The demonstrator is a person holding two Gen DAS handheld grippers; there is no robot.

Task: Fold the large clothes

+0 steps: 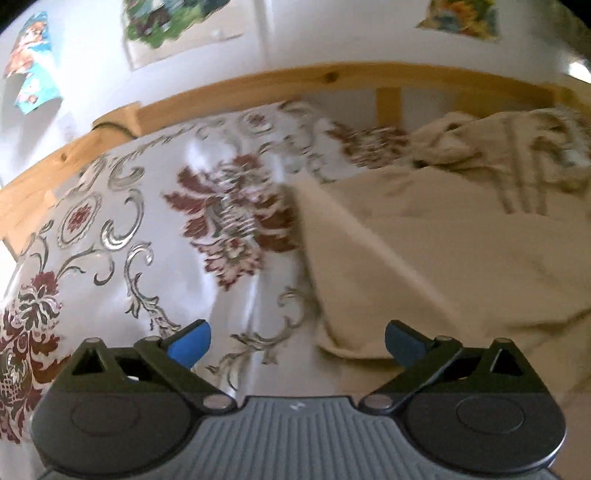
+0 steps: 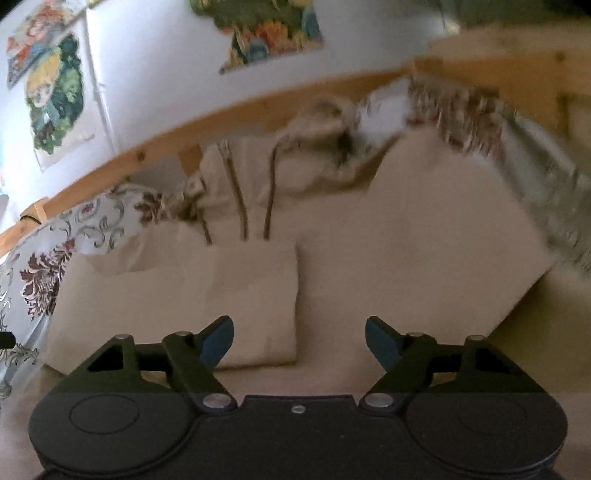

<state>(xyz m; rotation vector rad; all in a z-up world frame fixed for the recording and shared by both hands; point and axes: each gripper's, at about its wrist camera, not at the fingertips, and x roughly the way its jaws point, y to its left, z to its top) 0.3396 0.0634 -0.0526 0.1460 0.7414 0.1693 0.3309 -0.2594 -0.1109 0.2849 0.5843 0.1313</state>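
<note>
the beige hoodie (image 2: 369,236) is lying spread out on the bed, its drawstrings (image 2: 240,206) trailing down the chest and its fur-trimmed hood (image 2: 325,122) bunching up toward the wooden bed rail (image 2: 155,147). one part of it is lying doubled over the body as a flat panel (image 2: 236,295) on the left of the right wrist view. the right gripper (image 2: 299,341) is hovering just over that fabric with its blue-tipped fingers (image 2: 218,341) standing wide apart, holding nothing. the left gripper (image 1: 297,343) is also gaping open and empty, hanging above the white floral bedspread (image 1: 129,221), with the hoodie's edge (image 1: 332,258) running diagonally just beside its right finger. the far end of the hoodie is looking blurred in both views. colourful pictures (image 2: 55,96) are hanging on the white wall (image 1: 295,33) behind the rail.
</note>
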